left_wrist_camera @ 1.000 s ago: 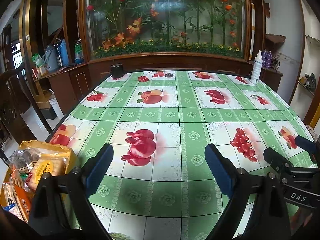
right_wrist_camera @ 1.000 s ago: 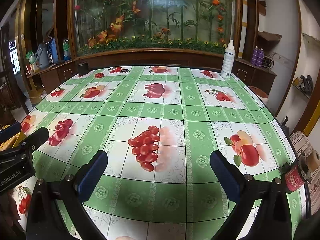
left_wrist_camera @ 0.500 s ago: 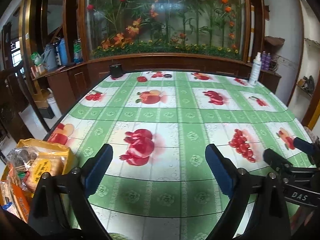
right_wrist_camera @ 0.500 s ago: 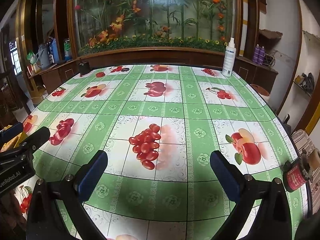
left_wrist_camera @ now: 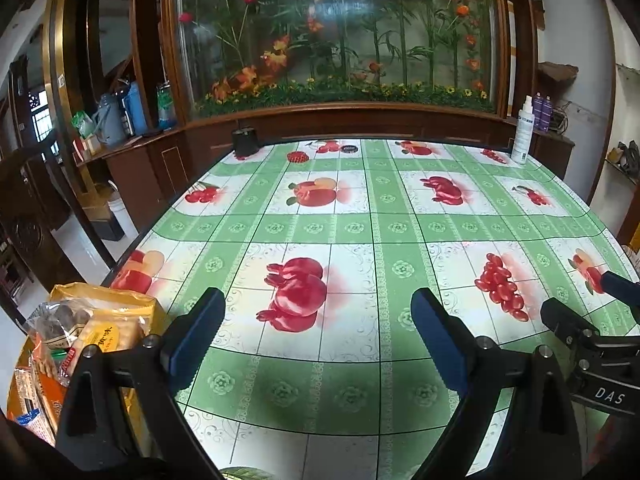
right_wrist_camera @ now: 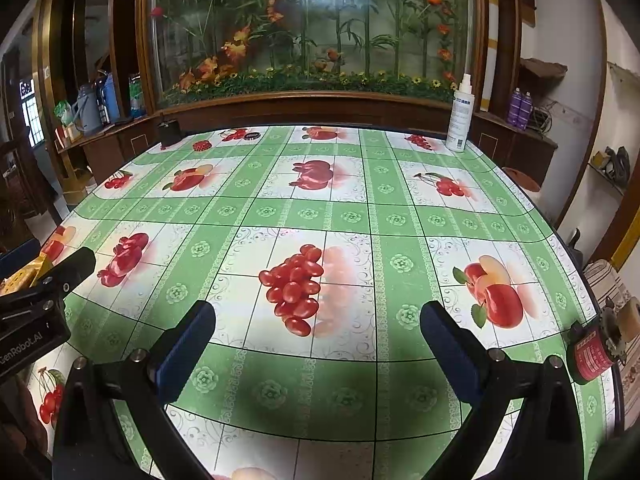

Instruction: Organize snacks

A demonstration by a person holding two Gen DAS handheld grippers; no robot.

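A pile of snack packets (left_wrist_camera: 76, 336) in a yellow bag sits at the table's near left corner in the left wrist view; a yellow edge of it (right_wrist_camera: 20, 276) shows at the far left of the right wrist view. My left gripper (left_wrist_camera: 316, 332) is open and empty above the green fruit-print tablecloth (left_wrist_camera: 360, 232), just right of the snacks. My right gripper (right_wrist_camera: 316, 340) is open and empty over the cloth further right. Each gripper shows at the edge of the other's view.
A white spray bottle (right_wrist_camera: 460, 116) stands at the table's far right corner. A small black box (left_wrist_camera: 245, 141) sits at the far left corner. A red cylindrical object (right_wrist_camera: 592, 354) lies at the near right edge. A wooden planter cabinet lines the far side.
Both grippers have drawn back or tilted slightly, so the table looks a little lower in view. Both stay open and empty. The snacks have not moved.
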